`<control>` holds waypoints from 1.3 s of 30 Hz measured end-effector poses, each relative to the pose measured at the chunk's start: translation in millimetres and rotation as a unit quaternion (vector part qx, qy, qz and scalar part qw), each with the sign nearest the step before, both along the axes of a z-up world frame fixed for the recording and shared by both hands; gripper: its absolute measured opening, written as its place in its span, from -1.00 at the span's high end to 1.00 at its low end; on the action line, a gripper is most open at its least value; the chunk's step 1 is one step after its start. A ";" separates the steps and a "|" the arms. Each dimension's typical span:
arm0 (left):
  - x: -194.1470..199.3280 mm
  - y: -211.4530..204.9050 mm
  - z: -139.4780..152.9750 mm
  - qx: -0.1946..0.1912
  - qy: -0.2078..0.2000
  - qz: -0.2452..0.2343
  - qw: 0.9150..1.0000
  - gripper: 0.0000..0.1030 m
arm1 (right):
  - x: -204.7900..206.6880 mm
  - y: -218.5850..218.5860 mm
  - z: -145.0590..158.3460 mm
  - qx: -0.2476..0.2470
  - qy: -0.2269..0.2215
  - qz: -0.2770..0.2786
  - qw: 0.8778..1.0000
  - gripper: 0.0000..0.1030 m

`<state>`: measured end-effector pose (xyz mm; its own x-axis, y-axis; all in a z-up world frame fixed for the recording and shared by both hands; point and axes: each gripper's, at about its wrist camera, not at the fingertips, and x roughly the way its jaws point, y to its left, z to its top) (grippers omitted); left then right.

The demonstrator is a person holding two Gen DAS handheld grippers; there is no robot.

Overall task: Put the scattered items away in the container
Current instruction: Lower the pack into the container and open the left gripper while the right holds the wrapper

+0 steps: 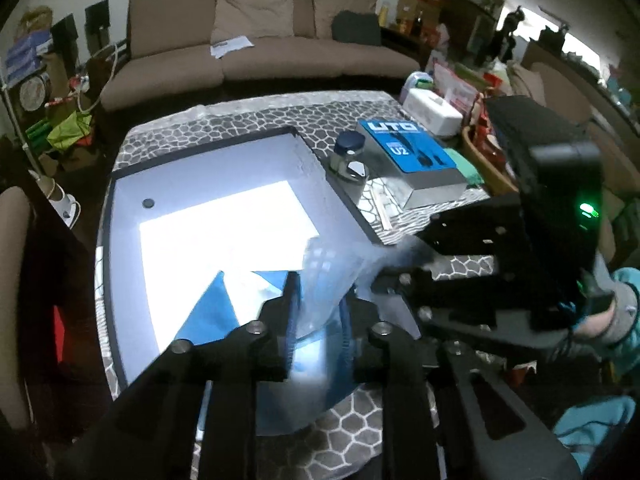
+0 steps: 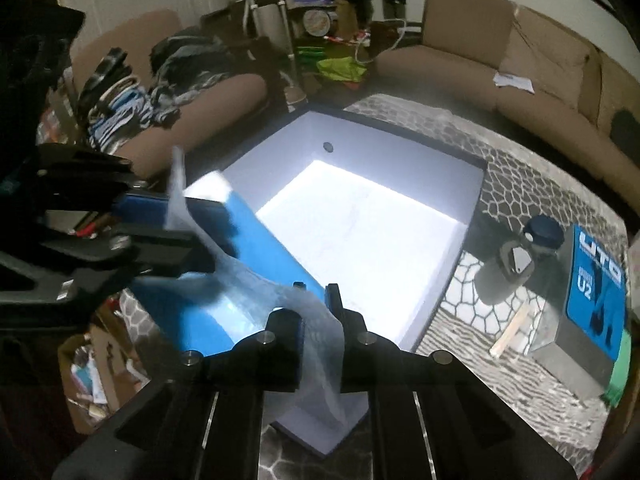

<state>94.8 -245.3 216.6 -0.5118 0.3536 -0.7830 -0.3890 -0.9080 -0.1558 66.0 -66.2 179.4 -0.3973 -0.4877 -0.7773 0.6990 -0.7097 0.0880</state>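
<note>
A clear plastic bag (image 1: 332, 280) holding a flat blue packet (image 1: 212, 312) hangs over the near edge of the open white box (image 1: 132, 248). My left gripper (image 1: 316, 300) is shut on one end of the bag. My right gripper (image 2: 320, 312) is shut on its other end; it also shows in the left wrist view (image 1: 384, 276). In the right wrist view the bag (image 2: 248, 276) stretches between both grippers, the left one (image 2: 188, 236) at the left, with the blue packet (image 2: 260, 248) tilted above the box (image 2: 468, 208).
A blue-lidded jar (image 1: 349, 152) and a blue and grey UTO box (image 1: 412, 160) stand on the stone-pattern tablecloth right of the white box. A wooden stick (image 2: 512, 332) lies by the jar (image 2: 520, 256). A white tissue box (image 1: 430, 110) stands behind. Sofas surround the table.
</note>
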 end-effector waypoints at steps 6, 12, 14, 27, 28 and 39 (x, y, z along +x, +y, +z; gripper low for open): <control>25.8 -36.6 17.6 0.061 0.029 0.025 0.997 -0.60 | -8.7 11.9 -5.3 0.000 -0.013 -0.017 1.000 0.85; 4.1 -81.9 -23.4 0.100 -0.030 0.113 0.988 -0.56 | -1.3 20.5 -11.6 0.035 0.001 -0.014 0.999 0.85; 1.3 -89.3 -38.1 0.104 -0.043 0.133 0.985 -0.56 | 0.6 19.3 -14.9 0.056 0.013 -0.009 0.998 0.85; -6.9 -99.3 -45.3 0.091 -0.049 0.146 0.984 -0.58 | 18.9 -26.0 -24.3 0.178 0.127 0.061 0.974 0.97; -6.8 -98.3 -46.5 0.097 -0.048 0.145 0.984 -0.58 | 17.3 -26.8 -26.5 0.185 0.125 0.058 0.973 0.97; 0.3 -90.4 -42.9 0.082 -0.043 0.133 0.987 -0.58 | -14.7 -40.6 -79.8 0.215 0.002 0.056 0.975 0.95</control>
<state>95.2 -335.6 173.8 -0.5378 0.3409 -0.7711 -0.1193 -0.9362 -0.3307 51.3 -106.8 99.6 -0.3645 -0.1583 -0.9177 0.7739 -0.5995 -0.2040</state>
